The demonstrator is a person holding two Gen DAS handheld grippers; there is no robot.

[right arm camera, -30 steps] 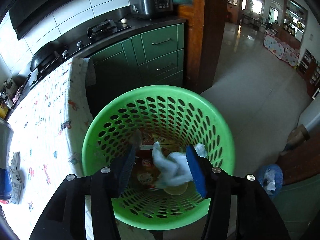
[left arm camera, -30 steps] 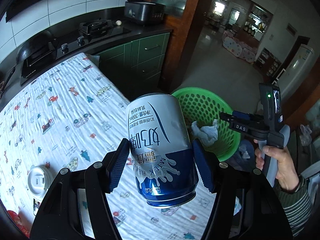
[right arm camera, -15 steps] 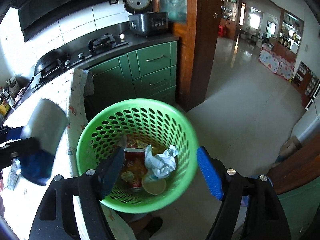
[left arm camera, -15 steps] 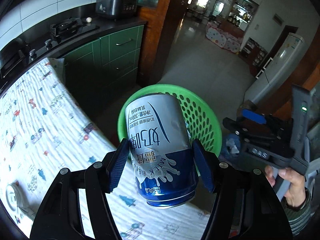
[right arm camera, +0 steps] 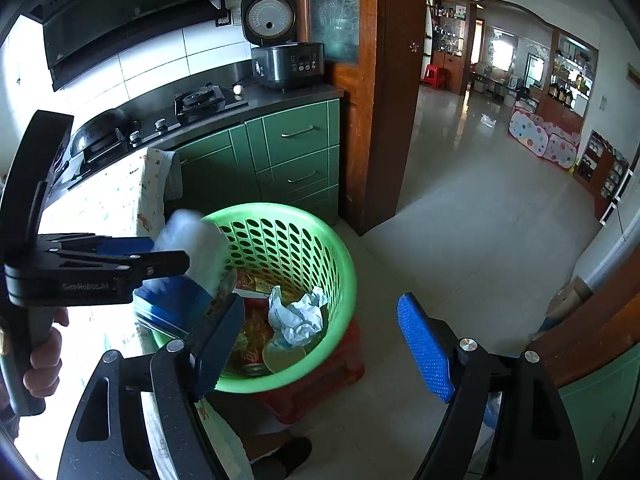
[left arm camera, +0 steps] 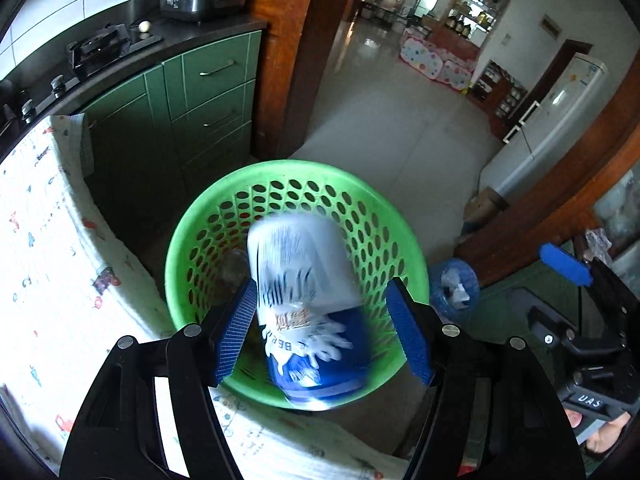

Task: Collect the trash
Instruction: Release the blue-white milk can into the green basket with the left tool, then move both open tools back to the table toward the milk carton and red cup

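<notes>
Blurred metal can (left arm camera: pixel 304 300), prob loose, over perforated green plastic basket (left arm camera: pixel 396 240).

Legible markings, few. Can (left arm camera: pixel 308 312): motion-blurred, white upper body, blue lower; partial white lettering "BER" on the blue band, rest unreadable, orange chars above it not decipherable. Right gripper (left arm camera: pixel 584 360), seen from left wrist cam: white "UAS" on black body near the handle. Left gripper (right arm camera: pixel 86 276), seen from right wrist cam: faint embossed wording on black side plate, approx. "GenRobot.AI", not certain. Rice cooker (right arm camera: pixel 286 62) panel: buttons only, no readable text.
</notes>
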